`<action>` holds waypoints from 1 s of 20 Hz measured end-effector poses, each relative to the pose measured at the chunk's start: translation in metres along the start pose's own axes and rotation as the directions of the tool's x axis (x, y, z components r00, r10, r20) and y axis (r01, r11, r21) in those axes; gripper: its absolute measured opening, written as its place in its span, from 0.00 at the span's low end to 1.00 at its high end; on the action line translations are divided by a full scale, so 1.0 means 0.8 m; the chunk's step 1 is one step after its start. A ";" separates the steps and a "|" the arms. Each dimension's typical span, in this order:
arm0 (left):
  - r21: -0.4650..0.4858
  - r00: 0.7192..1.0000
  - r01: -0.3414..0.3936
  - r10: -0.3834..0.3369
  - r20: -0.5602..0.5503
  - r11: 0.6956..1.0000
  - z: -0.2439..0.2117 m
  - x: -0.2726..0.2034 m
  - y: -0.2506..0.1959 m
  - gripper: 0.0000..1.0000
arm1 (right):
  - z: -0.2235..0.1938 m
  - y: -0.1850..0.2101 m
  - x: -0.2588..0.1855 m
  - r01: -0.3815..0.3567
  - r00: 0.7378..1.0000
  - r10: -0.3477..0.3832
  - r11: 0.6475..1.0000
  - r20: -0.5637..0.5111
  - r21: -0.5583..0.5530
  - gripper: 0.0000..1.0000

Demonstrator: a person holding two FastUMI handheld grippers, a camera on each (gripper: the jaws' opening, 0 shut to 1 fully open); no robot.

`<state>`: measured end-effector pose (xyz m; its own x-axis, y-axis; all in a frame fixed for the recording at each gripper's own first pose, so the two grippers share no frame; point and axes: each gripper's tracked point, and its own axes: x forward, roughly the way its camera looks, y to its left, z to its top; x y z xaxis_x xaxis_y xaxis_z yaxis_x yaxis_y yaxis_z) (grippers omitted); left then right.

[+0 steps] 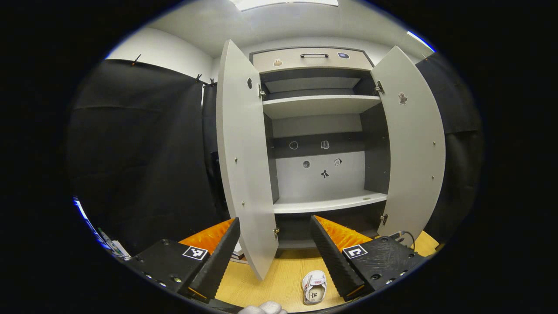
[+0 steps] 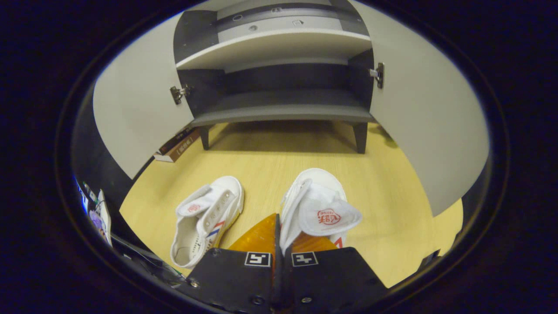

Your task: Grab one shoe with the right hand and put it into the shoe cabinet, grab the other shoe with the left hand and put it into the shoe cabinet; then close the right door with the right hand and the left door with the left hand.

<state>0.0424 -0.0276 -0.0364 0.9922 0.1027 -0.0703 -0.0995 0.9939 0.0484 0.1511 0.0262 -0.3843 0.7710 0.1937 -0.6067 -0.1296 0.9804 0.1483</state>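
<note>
The left gripper (image 1: 274, 257) is held level and high, aimed straight at the open cabinet (image 1: 320, 107), its jaws wide with nothing between them. Both doors stand open: the left door (image 1: 244, 161) and the right door (image 1: 414, 144). Below it, one white shoe (image 1: 314, 286) lies on the wooden floor (image 1: 279, 279).

The right gripper (image 2: 279, 237) is tilted down at the floor in front of the cabinet's bottom shelf (image 2: 283, 111). Its jaws are pressed together on the side wall of the right shoe (image 2: 318, 209). The left shoe (image 2: 207, 218) lies just beside it, untouched. Books (image 2: 176, 146) lie by the cabinet's leg.
</note>
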 end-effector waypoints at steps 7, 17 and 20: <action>-0.004 1.000 0.008 -0.008 -0.001 1.000 -0.019 -0.007 -0.004 0.96 | 0.204 0.031 -0.096 -0.024 0.967 0.042 0.997 0.253 -0.072 0.05; -0.049 0.997 -0.081 0.081 -0.004 0.995 -0.029 -0.011 0.017 0.96 | 0.495 0.046 -0.094 0.024 0.878 0.029 0.994 0.478 -0.105 0.04; -0.043 0.994 -0.109 0.109 0.001 0.993 -0.026 -0.011 0.022 0.96 | 0.552 0.037 -0.043 0.062 0.884 -0.005 0.992 0.467 -0.108 0.04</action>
<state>0.0303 -0.0103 -0.0554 0.9756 0.2101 -0.0641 -0.2097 0.9777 0.0130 0.3962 0.0326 -0.0139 0.9735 0.1502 -0.1724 -0.1481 0.9887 0.0249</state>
